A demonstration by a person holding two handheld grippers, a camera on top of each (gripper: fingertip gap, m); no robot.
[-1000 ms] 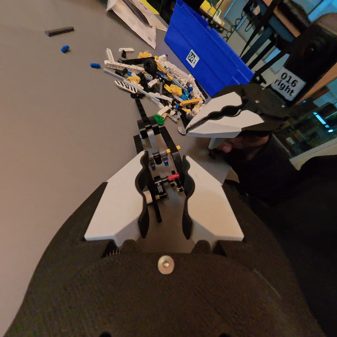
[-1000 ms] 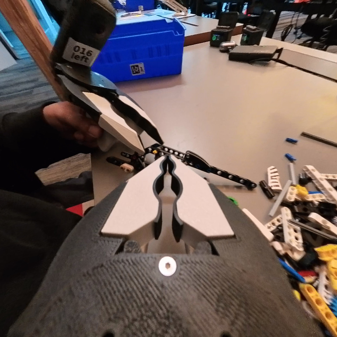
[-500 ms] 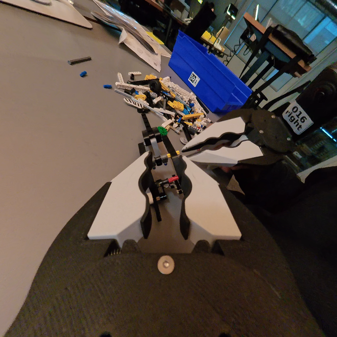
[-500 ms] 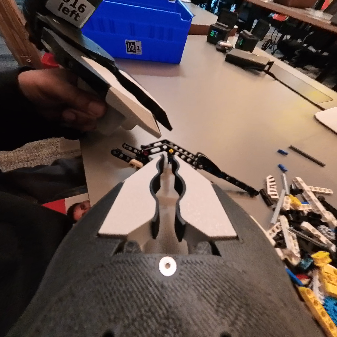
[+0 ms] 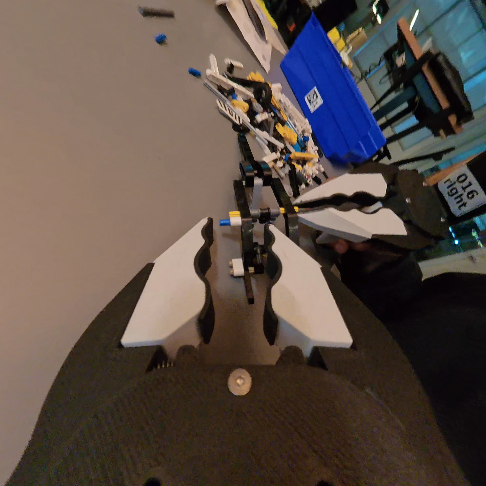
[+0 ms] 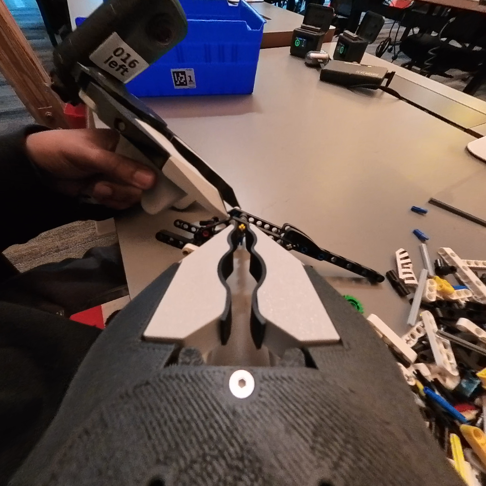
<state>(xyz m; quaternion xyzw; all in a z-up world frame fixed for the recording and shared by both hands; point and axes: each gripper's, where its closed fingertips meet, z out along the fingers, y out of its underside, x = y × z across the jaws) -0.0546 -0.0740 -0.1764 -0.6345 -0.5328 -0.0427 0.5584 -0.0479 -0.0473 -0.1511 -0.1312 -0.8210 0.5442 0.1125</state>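
A black beam assembly (image 5: 247, 236) with a grey link stands on the grey table (image 5: 92, 157). A cross axle with yellow ends (image 5: 282, 209) runs through it, with a blue pin (image 5: 224, 222) at its left. My left gripper (image 5: 238, 224) is open. One black beam stands between its fingers, and the left pad is clear of it. My right gripper (image 5: 297, 209) comes in from the right, shut on the axle's yellow end. In the right wrist view, my right gripper (image 6: 240, 231) pinches that yellow end (image 6: 240, 226). The left gripper's tips (image 6: 228, 207) meet the assembly's peak (image 6: 263, 224).
A pile of loose white, yellow, black and blue bricks (image 5: 263, 113) (image 6: 434, 302) lies beyond the assembly. A blue bin (image 5: 328, 92) (image 6: 210, 60) stands behind. A green gear (image 6: 353, 302), blue pins (image 6: 418, 209), a black rod (image 6: 457, 211) and black devices (image 6: 352, 71) lie about. The tips of one gripper are about 4 centimeters away from the tips of the other.
My left jaws narrowed on the assembly, then widened, so the left pad now stands off it. My right gripper moved in to the axle, opened a little and shut on its yellow end.
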